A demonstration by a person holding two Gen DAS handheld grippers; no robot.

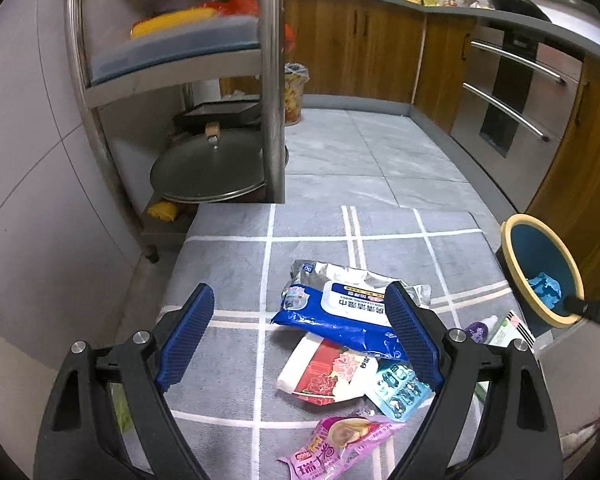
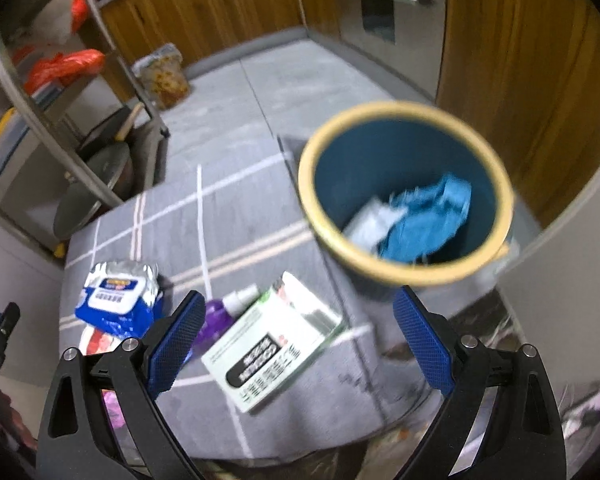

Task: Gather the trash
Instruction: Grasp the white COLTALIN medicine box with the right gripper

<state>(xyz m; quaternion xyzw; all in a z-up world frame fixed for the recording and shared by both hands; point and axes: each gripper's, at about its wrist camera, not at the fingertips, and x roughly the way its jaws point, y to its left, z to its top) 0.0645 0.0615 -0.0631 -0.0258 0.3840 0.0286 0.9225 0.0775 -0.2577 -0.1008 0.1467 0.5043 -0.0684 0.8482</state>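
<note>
While the bin point(image 2: 406, 196) off the mat's point(image 1: 228, 264) right edge already holds blue scraps, both grippers gape empty: left gripper point(image 1: 300, 332) over the wipes pack point(image 1: 340, 316) mid-mat, right gripper point(image 2: 300, 340) above the white box point(image 2: 272, 344). Next, I judge: lower and pinch one item.

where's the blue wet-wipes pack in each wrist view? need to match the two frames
Left wrist: the blue wet-wipes pack with the white flap label lies centre-low on the grey checked mat, just ahead of the open left gripper.
Right wrist: the same pack sits lower left.
Shared landmark: the yellow-rimmed blue bin beside the mat.
</note>
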